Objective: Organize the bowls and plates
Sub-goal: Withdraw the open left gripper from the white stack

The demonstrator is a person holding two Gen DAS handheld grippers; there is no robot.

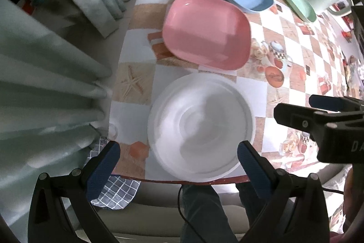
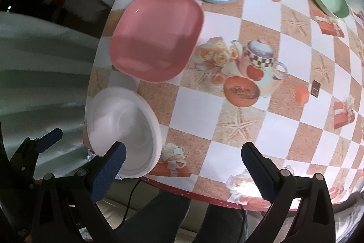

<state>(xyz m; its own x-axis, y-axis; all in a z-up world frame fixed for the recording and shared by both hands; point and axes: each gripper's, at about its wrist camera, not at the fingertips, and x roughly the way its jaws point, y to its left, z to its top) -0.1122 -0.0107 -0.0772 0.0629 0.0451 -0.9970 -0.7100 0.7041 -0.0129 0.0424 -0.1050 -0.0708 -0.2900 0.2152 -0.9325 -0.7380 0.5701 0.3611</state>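
- The white bowl (image 1: pixel 200 126) is sitting at the surface's (image 1: pixel 261 88) near edge, nested, apparently gathered into one stack.
- Beyond the white bowl, the pink plate (image 1: pixel 206 31) is waiting.
- Left gripper (image 1: pixel 179 158) and right gripper (image 2: pixel 183 158) are hanging wide open, gripping nothing.

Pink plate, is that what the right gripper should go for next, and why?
Probably yes. Both grippers are open and hold nothing: the left gripper hangs over the white bowl, the right gripper over bare tablecloth. The pink plate lies nearest, unstacked, so reaching forward to its near rim seems sensible.
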